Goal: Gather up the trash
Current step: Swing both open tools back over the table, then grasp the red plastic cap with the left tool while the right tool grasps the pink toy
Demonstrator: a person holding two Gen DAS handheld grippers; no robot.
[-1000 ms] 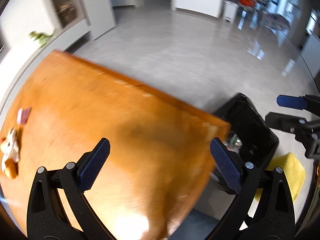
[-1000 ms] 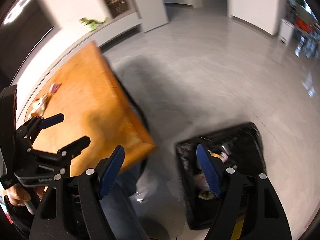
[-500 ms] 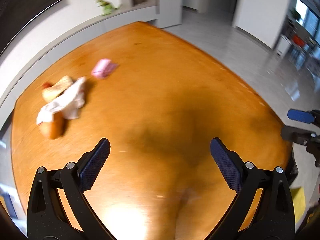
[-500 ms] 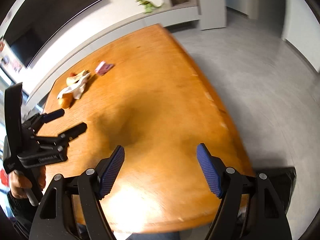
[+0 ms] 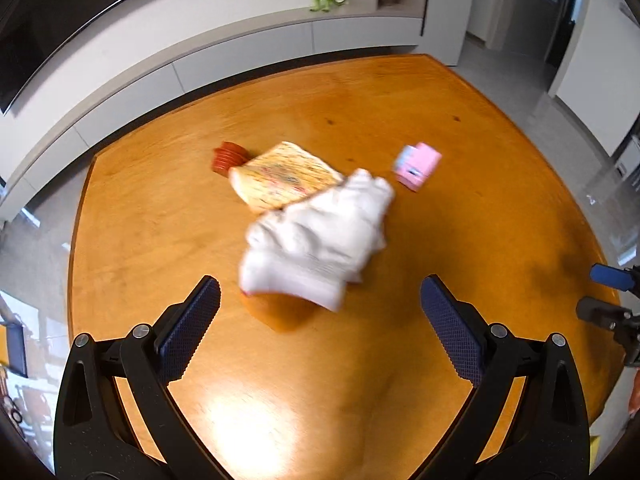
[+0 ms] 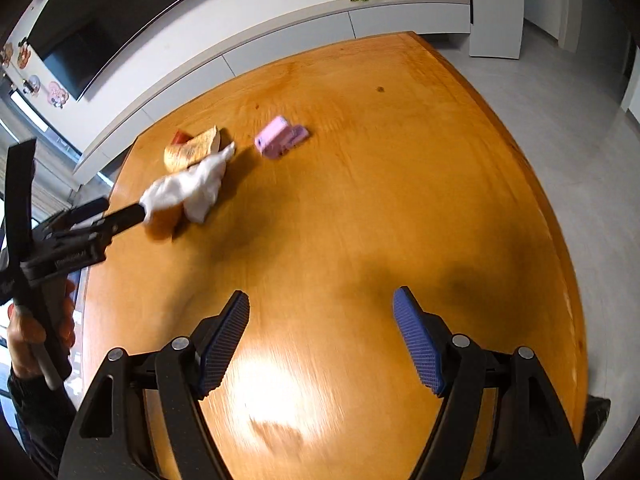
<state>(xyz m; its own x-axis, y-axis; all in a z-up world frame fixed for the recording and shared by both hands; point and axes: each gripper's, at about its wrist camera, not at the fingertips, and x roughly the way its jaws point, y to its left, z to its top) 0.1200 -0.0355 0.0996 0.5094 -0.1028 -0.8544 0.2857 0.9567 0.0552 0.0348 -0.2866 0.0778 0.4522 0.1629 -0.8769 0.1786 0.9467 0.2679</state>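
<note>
Both grippers swung from the bin back over the tabletop (image 5: 500,208). Left gripper (image 5: 320,320) and right gripper (image 6: 322,340) released, empty. Crumpled white tissue (image 5: 320,240) near the far-left corner, draped over a snack wrapper (image 5: 280,180): light, soft, likely pinch its bunched middle.

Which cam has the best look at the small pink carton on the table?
Left wrist: the small pink carton is nearer, showing its pale blue end face. Right wrist shows it smaller, motion-blurred, lying apart from the crumpled white tissue.
</note>
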